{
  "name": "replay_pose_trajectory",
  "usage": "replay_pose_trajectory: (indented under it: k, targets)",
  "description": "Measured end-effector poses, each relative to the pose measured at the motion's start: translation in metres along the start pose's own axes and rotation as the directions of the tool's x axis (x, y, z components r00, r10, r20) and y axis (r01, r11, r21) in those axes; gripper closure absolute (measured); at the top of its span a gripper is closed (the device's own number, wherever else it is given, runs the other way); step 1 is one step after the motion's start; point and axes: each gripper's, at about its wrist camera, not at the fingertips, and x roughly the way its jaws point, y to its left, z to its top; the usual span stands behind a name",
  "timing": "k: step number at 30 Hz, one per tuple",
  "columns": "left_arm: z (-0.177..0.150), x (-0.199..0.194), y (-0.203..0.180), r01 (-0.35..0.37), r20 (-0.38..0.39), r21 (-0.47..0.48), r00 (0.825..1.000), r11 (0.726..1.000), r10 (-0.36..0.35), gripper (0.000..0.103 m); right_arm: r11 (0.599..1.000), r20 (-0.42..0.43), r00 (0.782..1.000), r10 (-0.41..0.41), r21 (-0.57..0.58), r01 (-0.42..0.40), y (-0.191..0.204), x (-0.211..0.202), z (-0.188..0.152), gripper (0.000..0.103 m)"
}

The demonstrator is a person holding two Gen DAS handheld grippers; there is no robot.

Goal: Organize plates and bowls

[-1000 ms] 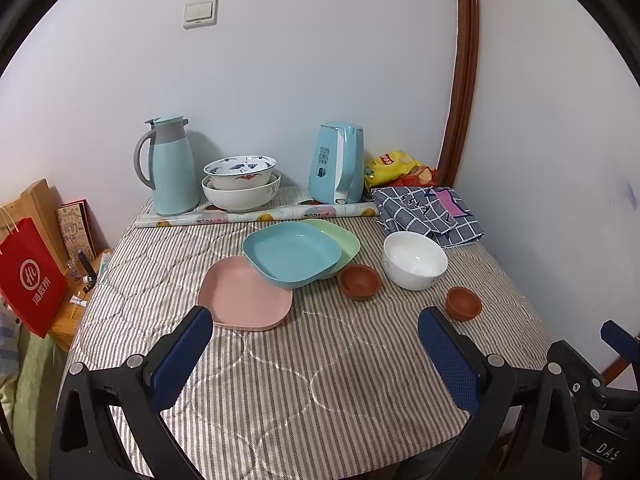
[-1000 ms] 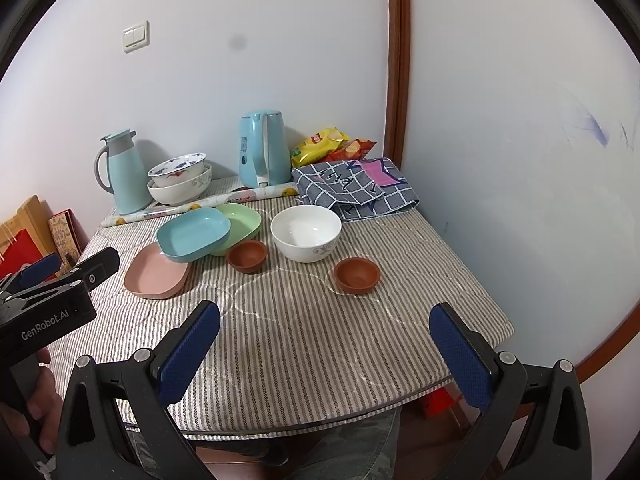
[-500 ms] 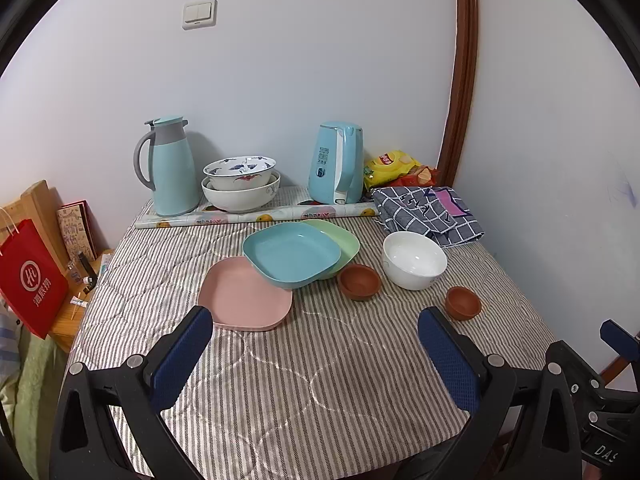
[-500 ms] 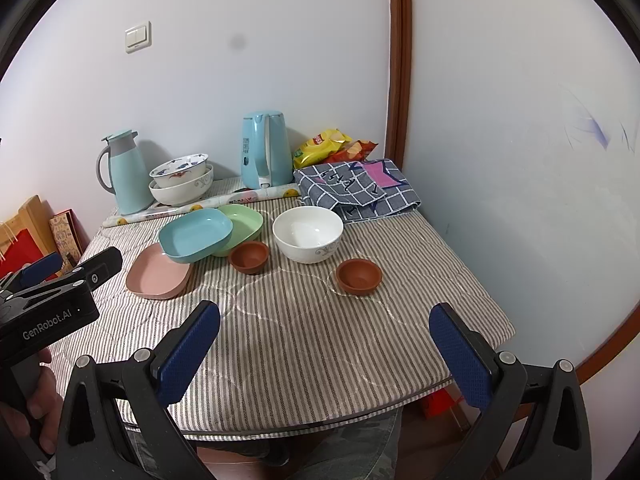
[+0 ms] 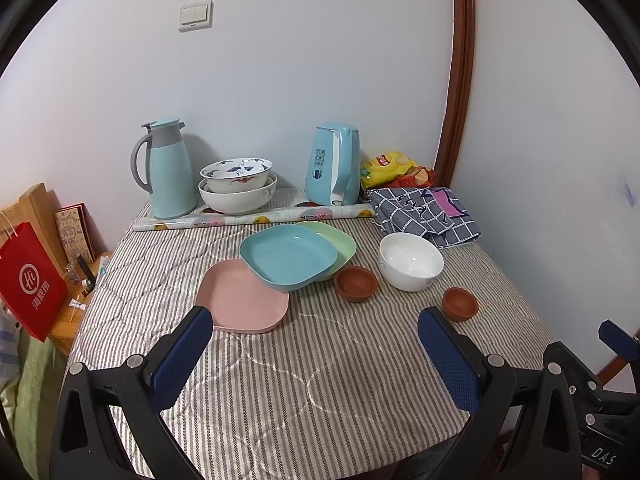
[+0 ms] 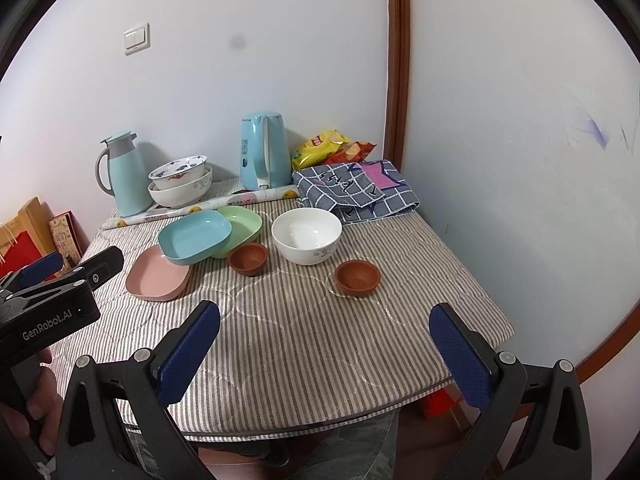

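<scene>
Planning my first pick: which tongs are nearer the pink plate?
Left. The left tongs hover open with one fingertip just short of the pink plate. The right tongs hover open farther right, nearer the small brown bowl.

Both wrist views look down from above the near counter edge toward the wall corner, well back from the dishes. The left one sits further left; both share the white bowl.
</scene>
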Motion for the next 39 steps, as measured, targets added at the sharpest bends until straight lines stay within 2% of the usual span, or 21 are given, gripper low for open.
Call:
replay_pose_trajectory:
  k: [17,26,31,39]
  targets:
    - [0.014,0.012,-0.005,0.007,-0.003,-0.005,1.000,1.000,-0.007,0.000,0.999,0.004,1.000,0.031,0.036,-0.031,-0.005,0.009,0.006,0.000]
    - [0.028,0.044,0.007,0.010,-0.040,-0.020,0.999,1.000,-0.011,0.000,0.993,0.032,0.998,0.056,0.101,-0.059,-0.015,0.021,0.018,0.000]
    - [0.037,0.068,0.016,0.006,-0.078,-0.038,0.997,0.999,-0.009,0.000,0.988,-0.009,0.997,0.075,0.133,-0.073,-0.018,0.040,0.027,0.000]
    - [0.052,0.104,0.027,-0.008,-0.118,-0.037,0.993,0.999,0.003,0.000,0.990,-0.041,0.996,0.074,0.119,-0.068,-0.004,0.076,0.043,0.001]
